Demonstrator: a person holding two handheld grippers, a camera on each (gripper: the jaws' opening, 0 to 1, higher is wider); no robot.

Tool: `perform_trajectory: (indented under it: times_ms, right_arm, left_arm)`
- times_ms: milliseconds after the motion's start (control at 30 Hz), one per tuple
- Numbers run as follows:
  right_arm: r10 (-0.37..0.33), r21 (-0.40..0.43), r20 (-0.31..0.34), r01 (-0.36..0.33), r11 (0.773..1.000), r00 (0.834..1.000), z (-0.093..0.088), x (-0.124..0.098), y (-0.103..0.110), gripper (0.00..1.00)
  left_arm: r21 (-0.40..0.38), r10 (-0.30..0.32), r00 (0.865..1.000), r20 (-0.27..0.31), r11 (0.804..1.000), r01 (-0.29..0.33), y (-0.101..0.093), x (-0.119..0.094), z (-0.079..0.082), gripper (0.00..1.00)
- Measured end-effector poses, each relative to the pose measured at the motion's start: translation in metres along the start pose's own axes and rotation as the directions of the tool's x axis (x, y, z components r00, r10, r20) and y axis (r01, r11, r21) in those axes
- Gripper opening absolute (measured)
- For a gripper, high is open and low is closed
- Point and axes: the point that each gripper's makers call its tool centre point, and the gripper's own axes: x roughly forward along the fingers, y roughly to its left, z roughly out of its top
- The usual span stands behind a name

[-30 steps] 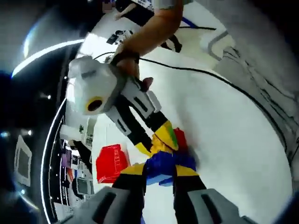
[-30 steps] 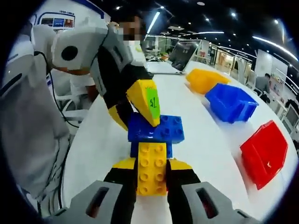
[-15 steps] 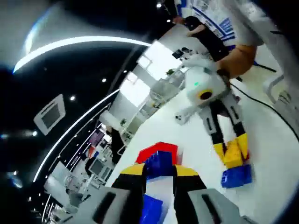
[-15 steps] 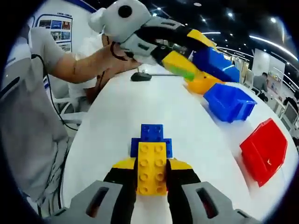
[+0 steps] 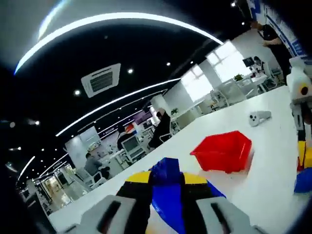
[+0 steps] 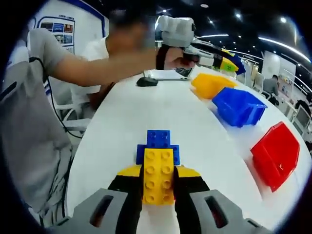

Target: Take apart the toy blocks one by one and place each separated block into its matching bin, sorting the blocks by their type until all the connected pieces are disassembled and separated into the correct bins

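**Blue brick split off, rest of the stack yet to do**

Blue brick (image 5: pixel 165 171) is pinched between the jaws of my left gripper (image 5: pixel 165 181), held up in the air. From that camera the red bin (image 5: pixel 223 151) sits on the white table (image 5: pixel 263 195) at about 2 o'clock from the brick, and a sliver of the blue bin (image 5: pixel 168 212) peeks out down at 6 o'clock, between my jaws. So I'd guess I'm near the drop, but I can't tell if I'm lined up over the right bin.

Over on the other side, my right gripper (image 6: pixel 158 179) is clamped on the yellow brick (image 6: pixel 158 174), which is stuck to a small blue block stack (image 6: pixel 158 145) poking out at 12 o'clock, just above the table. From there you can see the left gripper (image 6: pixel 225 63) way up at 1 o'clock, hovering around the yellow bin (image 6: pixel 209 85). The blue bin (image 6: pixel 237 105) is next to it at 2 o'clock, red bin (image 6: pixel 276 156) at 3.

Progress-wise: I'd say one piece is off and not yet binned. Bins look empty as far as I can see, though the insides are partly hidden. Remaining: drop this blue one, then pull the yellow off the remaining blues and sort those.
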Motion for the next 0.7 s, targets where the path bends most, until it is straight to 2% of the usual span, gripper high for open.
perform_trajectory:
  times_ms: [100,233,333,367,467,600,700]
  right_arm:
    - [-0.005,0.005,0.005,0.005,1.000,1.000,0.000,-0.001,0.000,0.25]
    - [-0.006,0.007,0.011,0.006,1.000,1.000,0.000,-0.001,0.000,0.25]
    - [-0.008,0.009,0.008,0.008,1.000,1.000,-0.001,-0.002,0.000,0.25]
    - [-0.009,0.011,0.008,0.009,1.000,1.000,-0.001,-0.002,0.000,0.25]
    - [-0.009,0.011,0.011,0.009,1.000,1.000,-0.001,-0.003,0.001,0.25]
    - [-0.005,0.007,0.012,0.005,1.000,1.000,-0.001,-0.002,0.001,0.25]
    - [-0.011,0.009,0.025,0.011,1.000,1.000,0.000,-0.001,-0.002,0.25]
  left_arm:
    - [-0.036,0.003,1.000,-0.026,0.999,-0.004,0.007,0.013,-0.013,0.24]
    - [-0.184,-0.022,0.999,-0.035,0.983,0.015,0.004,0.025,-0.028,0.26]
    - [-0.141,-0.018,1.000,-0.013,0.990,0.016,0.004,0.026,-0.025,0.56]
    - [-0.129,-0.015,1.000,-0.014,0.992,0.013,0.005,0.027,-0.026,0.60]
    - [-0.163,-0.030,0.999,-0.015,0.986,0.027,0.002,0.022,-0.024,0.51]
    - [-0.152,-0.044,0.999,0.008,0.987,0.045,-0.004,0.005,-0.010,0.50]
    - [-0.117,-0.120,0.993,0.017,0.986,0.121,-0.028,-0.014,0.001,0.45]
